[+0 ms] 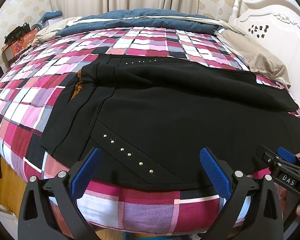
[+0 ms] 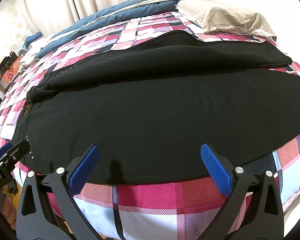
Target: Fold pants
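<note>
Black pants [image 1: 170,116] lie spread flat across the checked bedspread, waistband at the left with an orange label, legs running right. A diagonal row of small studs [image 1: 128,154] marks the near hip. My left gripper [image 1: 150,160] stands open just above the near edge of the pants at the hip, nothing between its blue pads. My right gripper [image 2: 150,158] is open too, hovering over the near edge of the pant leg [image 2: 150,120]. In the left wrist view the right gripper [image 1: 278,158] shows at the far right; in the right wrist view the left gripper [image 2: 12,152] shows at the far left.
The bed [image 1: 142,40] carries a pink, white and black checked cover. A blue quilt [image 1: 140,20] lies folded at the far side, and a beige pillow [image 1: 256,58] rests by the white headboard [image 1: 280,16]. Boxes and a bag [image 1: 16,40] stand at the far left.
</note>
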Motion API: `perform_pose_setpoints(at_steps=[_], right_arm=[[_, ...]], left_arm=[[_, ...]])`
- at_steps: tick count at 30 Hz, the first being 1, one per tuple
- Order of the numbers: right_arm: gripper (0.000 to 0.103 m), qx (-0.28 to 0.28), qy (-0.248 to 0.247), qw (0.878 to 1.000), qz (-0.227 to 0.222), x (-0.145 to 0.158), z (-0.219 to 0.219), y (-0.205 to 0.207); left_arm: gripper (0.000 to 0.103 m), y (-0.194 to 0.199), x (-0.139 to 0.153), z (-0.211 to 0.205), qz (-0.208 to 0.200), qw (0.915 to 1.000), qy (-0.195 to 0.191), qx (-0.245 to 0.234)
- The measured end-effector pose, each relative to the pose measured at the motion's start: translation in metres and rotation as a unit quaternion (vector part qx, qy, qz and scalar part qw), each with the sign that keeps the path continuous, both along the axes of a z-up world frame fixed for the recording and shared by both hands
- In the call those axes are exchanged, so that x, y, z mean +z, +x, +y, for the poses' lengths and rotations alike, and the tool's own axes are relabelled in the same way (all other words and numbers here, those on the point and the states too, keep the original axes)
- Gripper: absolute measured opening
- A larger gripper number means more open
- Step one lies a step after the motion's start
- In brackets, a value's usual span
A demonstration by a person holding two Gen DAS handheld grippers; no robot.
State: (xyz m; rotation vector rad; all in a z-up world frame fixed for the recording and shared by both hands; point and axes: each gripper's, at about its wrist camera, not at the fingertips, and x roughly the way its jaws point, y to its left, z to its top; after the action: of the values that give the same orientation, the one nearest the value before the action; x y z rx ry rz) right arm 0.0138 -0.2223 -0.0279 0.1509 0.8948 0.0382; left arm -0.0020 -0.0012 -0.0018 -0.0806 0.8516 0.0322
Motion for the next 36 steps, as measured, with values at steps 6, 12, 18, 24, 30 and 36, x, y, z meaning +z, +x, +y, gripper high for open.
perform_pose_setpoints(at_steps=[6, 12, 18, 24, 30, 36], right_arm=[[0.101, 0.000, -0.001, 1.000, 0.004, -0.004, 0.000, 0.000], [0.101, 0.000, -0.001, 1.000, 0.004, -0.004, 0.000, 0.000], [0.101, 0.000, -0.001, 1.000, 0.004, -0.005, 0.000, 0.000], [0.101, 0.000, -0.001, 1.000, 0.005, -0.005, 0.000, 0.000], [0.101, -0.001, -0.001, 1.000, 0.006, -0.004, -0.001, -0.001], [0.101, -0.002, 0.002, 1.000, 0.005, -0.003, -0.004, -0.001]], left_arm=[[0.099, 0.001, -0.001, -0.001, -0.001, 1.0000, 0.000, -0.001], [0.099, 0.000, -0.001, -0.001, -0.002, 1.0000, 0.002, -0.001], [0.099, 0.001, -0.001, -0.001, -0.001, 1.0000, 0.004, -0.001], [0.099, 0.001, 0.000, -0.002, -0.002, 1.0000, 0.005, 0.000], [0.099, 0.002, 0.000, -0.002, -0.001, 1.0000, 0.007, 0.000], [0.099, 0.000, -0.010, -0.002, -0.001, 1.0000, 0.000, -0.001]])
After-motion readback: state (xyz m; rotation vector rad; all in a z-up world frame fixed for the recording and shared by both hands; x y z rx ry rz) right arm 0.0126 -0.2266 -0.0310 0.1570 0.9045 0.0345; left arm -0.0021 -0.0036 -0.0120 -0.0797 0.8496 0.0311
